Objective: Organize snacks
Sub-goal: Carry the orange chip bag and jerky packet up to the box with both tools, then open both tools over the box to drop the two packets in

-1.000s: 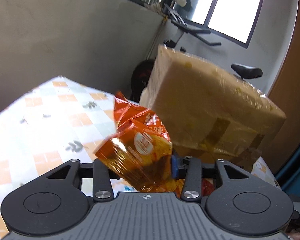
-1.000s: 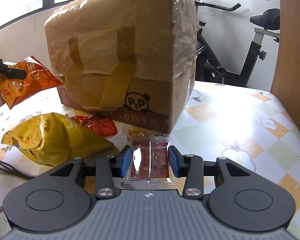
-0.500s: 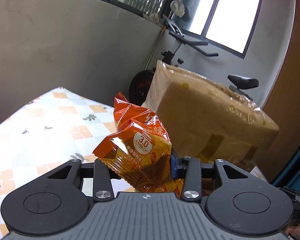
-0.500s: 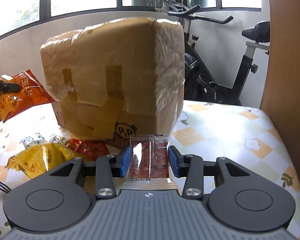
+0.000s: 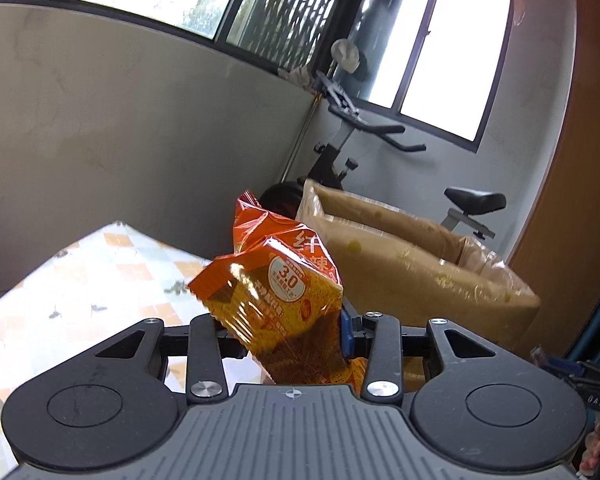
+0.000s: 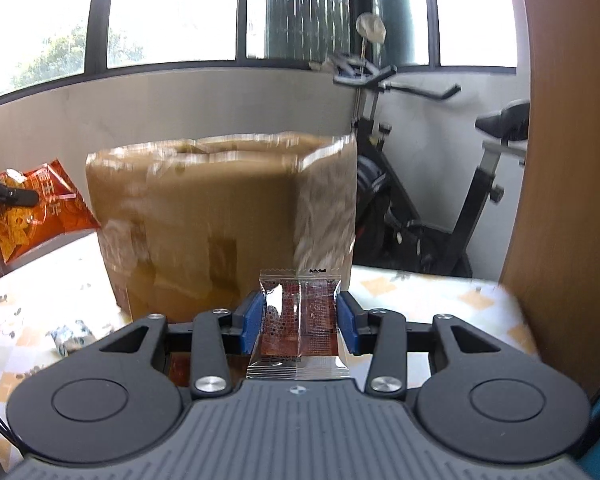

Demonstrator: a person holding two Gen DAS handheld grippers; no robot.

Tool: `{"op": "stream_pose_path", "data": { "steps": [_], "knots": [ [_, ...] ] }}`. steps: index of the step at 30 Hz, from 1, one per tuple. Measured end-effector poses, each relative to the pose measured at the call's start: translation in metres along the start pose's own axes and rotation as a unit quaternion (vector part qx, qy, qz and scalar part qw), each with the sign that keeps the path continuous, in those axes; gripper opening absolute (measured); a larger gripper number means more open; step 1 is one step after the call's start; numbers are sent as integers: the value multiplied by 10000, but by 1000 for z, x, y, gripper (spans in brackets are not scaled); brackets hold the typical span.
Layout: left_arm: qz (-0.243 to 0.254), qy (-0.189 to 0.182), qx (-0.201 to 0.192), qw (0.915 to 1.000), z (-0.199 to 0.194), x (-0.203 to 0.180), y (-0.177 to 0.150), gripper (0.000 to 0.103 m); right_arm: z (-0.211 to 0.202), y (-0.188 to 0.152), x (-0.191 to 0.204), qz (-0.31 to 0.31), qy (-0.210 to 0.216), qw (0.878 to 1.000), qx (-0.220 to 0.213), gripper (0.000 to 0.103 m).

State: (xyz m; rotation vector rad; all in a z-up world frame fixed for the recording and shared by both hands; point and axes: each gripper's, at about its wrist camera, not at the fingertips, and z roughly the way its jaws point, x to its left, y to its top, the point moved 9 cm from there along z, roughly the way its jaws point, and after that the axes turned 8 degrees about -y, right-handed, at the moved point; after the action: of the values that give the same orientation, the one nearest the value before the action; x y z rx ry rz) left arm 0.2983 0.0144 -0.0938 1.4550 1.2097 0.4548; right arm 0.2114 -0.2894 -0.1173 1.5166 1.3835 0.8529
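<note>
Orange snack bag [image 5: 284, 292] stands gripped in the left gripper [image 5: 286, 330], its long axis running up and away from the camera, top seam tilted toward the far left; the fingers [image 5: 346, 330] are pressed tight on its lower half. The right gripper [image 6: 298, 320] clamps a small clear packet [image 6: 298, 320] of dark red snack, upright, its serrated edge on top, blue fingers [image 6: 250, 324] against both sides. Both are held above the checked surface [image 5: 80, 276], in front of a taped cardboard box [image 6: 224, 224]. Only the left wrist view shows the box's open top. Only the right wrist view shows the box's taped front, a small packet [image 6: 70, 334] lying on the surface, and the orange bag from the side. An exercise bike [image 6: 440, 200] stands behind.
</note>
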Motion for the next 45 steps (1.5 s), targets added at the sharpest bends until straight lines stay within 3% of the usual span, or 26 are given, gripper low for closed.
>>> {"op": "stream_pose_path", "data": {
  "steps": [13, 23, 28, 33, 37, 41, 43, 45],
  "knots": [
    [236, -197, -468, 9984, -3, -21, 38, 39, -14, 84, 9, -84, 65, 9940, -1089, 43],
    [314, -212, -792, 9961, 3, -32, 63, 37, 19, 104, 46, -402, 461, 9920, -1102, 43],
    [428, -435, -962, 9935, 22, -48, 86, 35, 51, 110, 61, -562, 568, 9922, -960, 43],
    [685, -664, -762, 9925, 62, -70, 97, 35, 78, 110, 66, -528, 608, 9940, -734, 43],
    [791, -916, -353, 9920, 101, -92, 99, 35, 88, 109, 67, -429, 644, 9953, -586, 43],
    [965, -909, 57, 9912, 136, -106, 93, 35, 96, 106, 68, -428, 644, 9963, -387, 43],
    [987, -821, 199, 9915, 148, -107, 91, 39, 100, 105, 68, -449, 600, 9968, -284, 43],
    [859, -770, 377, 9926, 158, -102, 87, 53, 105, 103, 69, -457, 554, 9973, -135, 45]
  ]
}}
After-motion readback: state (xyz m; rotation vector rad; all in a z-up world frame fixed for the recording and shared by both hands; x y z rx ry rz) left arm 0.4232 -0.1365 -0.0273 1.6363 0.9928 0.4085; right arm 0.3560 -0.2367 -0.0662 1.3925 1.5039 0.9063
